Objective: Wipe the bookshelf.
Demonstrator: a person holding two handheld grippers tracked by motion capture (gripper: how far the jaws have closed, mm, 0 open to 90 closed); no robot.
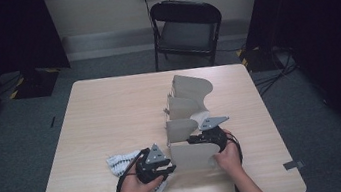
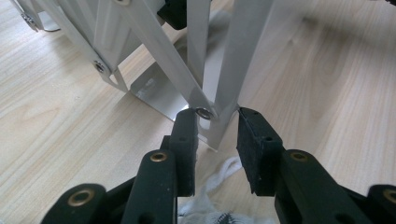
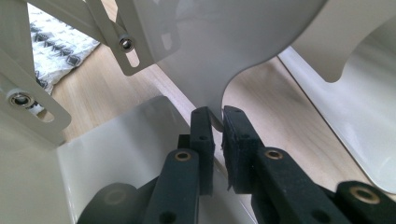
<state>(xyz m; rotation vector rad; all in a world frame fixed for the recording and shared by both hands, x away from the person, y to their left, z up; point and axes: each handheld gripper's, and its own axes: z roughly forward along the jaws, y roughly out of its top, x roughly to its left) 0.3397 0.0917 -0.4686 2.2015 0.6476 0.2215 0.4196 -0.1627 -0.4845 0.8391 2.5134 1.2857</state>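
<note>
rack: a beige metal folding rack (image 1: 189,118) with curved divider plates is seen standing on the table (image 1: 110,114), right of centre
rack axis: the long axis is run from the near edge toward the far edge, leaning slightly right at the far end; plates are set crosswise to it, upright
rack plates: four plates are counted in the high view, nearest one just in front of the hands, farthest one toward the chair (image 1: 186,28)
rack links: crossed flat struts with rivets are seen along the left side in the left gripper view (image 2: 154,51)
left gripper: (image 1: 155,166) placed at the near left corner of the rack; jaws narrow, set either side of the riveted strut joint (image 2: 204,112), left pad touching it, right pad just apart; firm grip cannot be told
right gripper: (image 1: 210,138) placed at the right side of the near end; jaws nearly closed, pinched on the lower edge of a curved plate (image 3: 219,60)
cloth: a white patterned cloth (image 1: 120,162) is laid on the table just left of the left gripper, partly under it
hands: both are brought in from the near edge
</note>
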